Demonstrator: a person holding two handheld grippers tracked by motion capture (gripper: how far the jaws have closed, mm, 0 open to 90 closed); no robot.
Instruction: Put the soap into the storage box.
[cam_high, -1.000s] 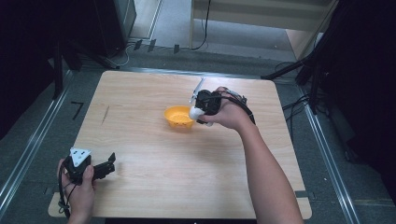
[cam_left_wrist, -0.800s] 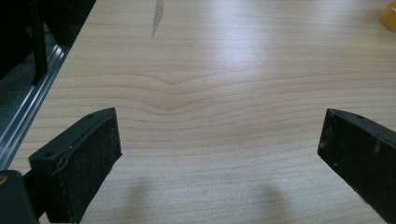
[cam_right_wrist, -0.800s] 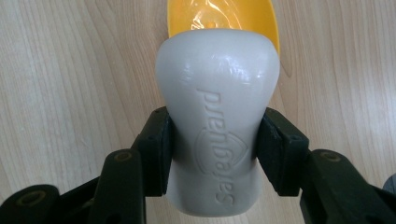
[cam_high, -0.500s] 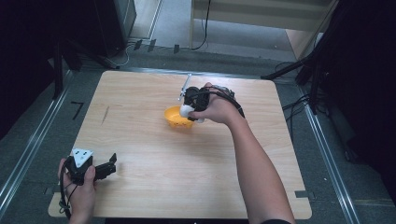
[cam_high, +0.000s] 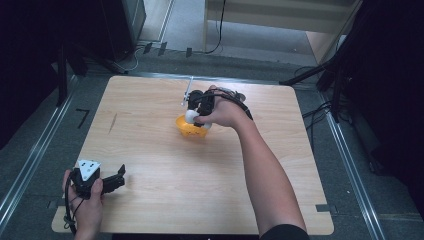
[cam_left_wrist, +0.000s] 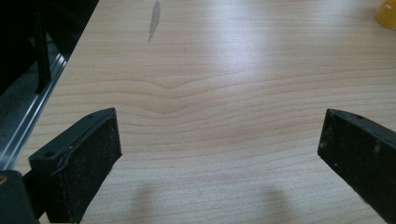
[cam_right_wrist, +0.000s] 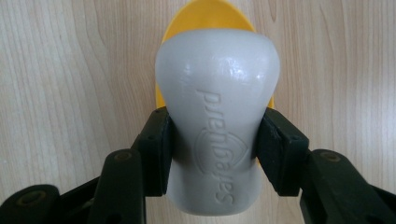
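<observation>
Since a second ago, our right gripper (cam_high: 196, 120) has travelled leftward across the desk (cam_high: 150, 150) with its load, from the right side of the orange bowl (cam_high: 190, 128) to directly over it, while our left gripper (cam_high: 116, 181) has stayed at the near left corner, well apart from the bowl. From above, the bowl sits near the middle of the desk, partly covered by the right hand (cam_high: 222, 112), and we cannot tell from there whether anything lies inside it. The right gripper is pinching a pale grey shaker (cam_right_wrist: 217, 116): its two black pads press on the narrow waist from either side, with the rounded end pointing away from us. The right gripper view gives what the high view cannot, namely raised lettering on the grey body and the bowl's orange rim (cam_right_wrist: 205, 11) peeking out just behind it; the bowl's inside stays hidden by the shaker. The left gripper view shows spread jaws with bare wood between them, a dark streak (cam_left_wrist: 154, 21) in the grain, and a sliver of the bowl (cam_left_wrist: 385, 13) at the far right corner.
</observation>
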